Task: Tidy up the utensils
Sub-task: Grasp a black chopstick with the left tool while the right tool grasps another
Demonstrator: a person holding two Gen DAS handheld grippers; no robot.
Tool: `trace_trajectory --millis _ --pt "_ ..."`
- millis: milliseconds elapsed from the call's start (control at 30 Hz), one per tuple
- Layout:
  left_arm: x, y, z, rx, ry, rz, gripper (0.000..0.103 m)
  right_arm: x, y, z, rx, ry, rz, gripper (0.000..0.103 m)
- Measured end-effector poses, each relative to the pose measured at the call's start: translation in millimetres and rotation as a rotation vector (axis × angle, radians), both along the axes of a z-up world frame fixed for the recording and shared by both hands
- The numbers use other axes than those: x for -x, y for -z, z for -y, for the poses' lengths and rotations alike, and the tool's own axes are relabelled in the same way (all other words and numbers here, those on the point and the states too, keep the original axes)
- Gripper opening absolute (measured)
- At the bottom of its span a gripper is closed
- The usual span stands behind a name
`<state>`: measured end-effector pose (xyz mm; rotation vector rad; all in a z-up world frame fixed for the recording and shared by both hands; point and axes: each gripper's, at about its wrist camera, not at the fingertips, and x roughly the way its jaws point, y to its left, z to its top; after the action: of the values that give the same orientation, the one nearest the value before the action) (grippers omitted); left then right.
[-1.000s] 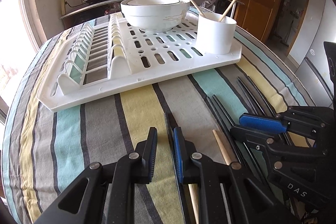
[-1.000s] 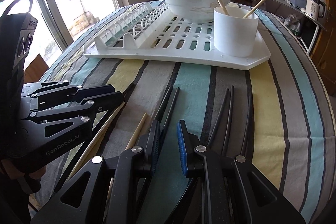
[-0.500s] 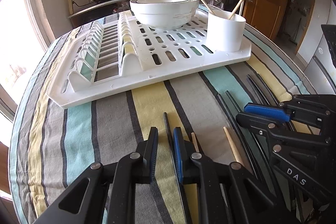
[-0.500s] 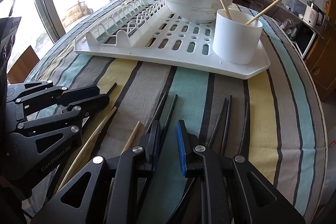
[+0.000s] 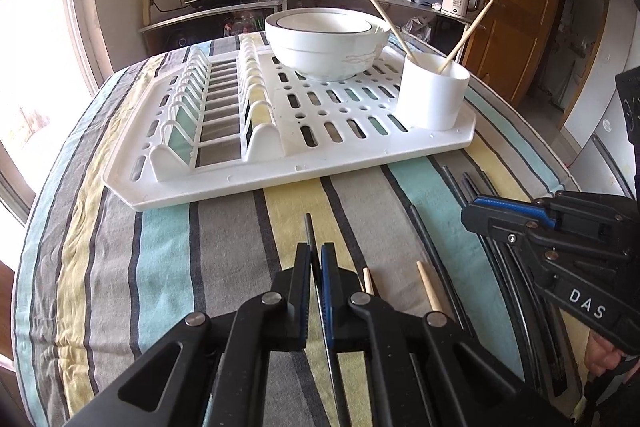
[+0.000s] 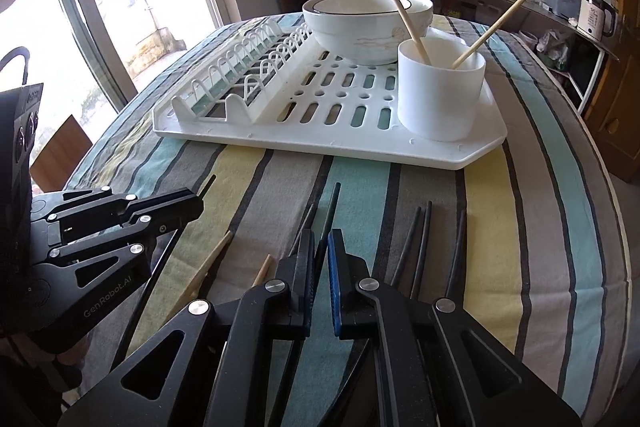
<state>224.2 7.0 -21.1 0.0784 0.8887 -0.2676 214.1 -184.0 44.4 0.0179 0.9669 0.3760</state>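
- The left gripper [image 5: 315,263] has its jaws drawn narrow around a black chopstick [image 5: 309,227], whose tip pokes out toward 12 o'clock over the striped tablecloth [image 5: 160,247].
- The right gripper [image 6: 319,259] also has its jaws narrow, closed on a second black chopstick [image 6: 333,205] (its tip points to roughly 12 o'clock).
- More black chopsticks [image 6: 420,239] lie on the cloth at 1 o'clock of the right gripper, and two wooden chopsticks [image 5: 426,283] lie just right of the left gripper.
- At 12 o'clock sits the white drying rack [image 5: 280,171]; on it stand a white cup [image 5: 434,95] holding two wooden chopsticks and, behind, stacked white bowls [image 5: 326,43].
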Motion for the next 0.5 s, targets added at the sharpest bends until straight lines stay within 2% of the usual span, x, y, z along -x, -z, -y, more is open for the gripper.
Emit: trace_trajectory --millis 500 --pt "42.6 -114.7 -24.0 0.068 -0.016 0.240 0.004 30.3 -94.5 28.3 -0.144 0.022 0.225 0.005"
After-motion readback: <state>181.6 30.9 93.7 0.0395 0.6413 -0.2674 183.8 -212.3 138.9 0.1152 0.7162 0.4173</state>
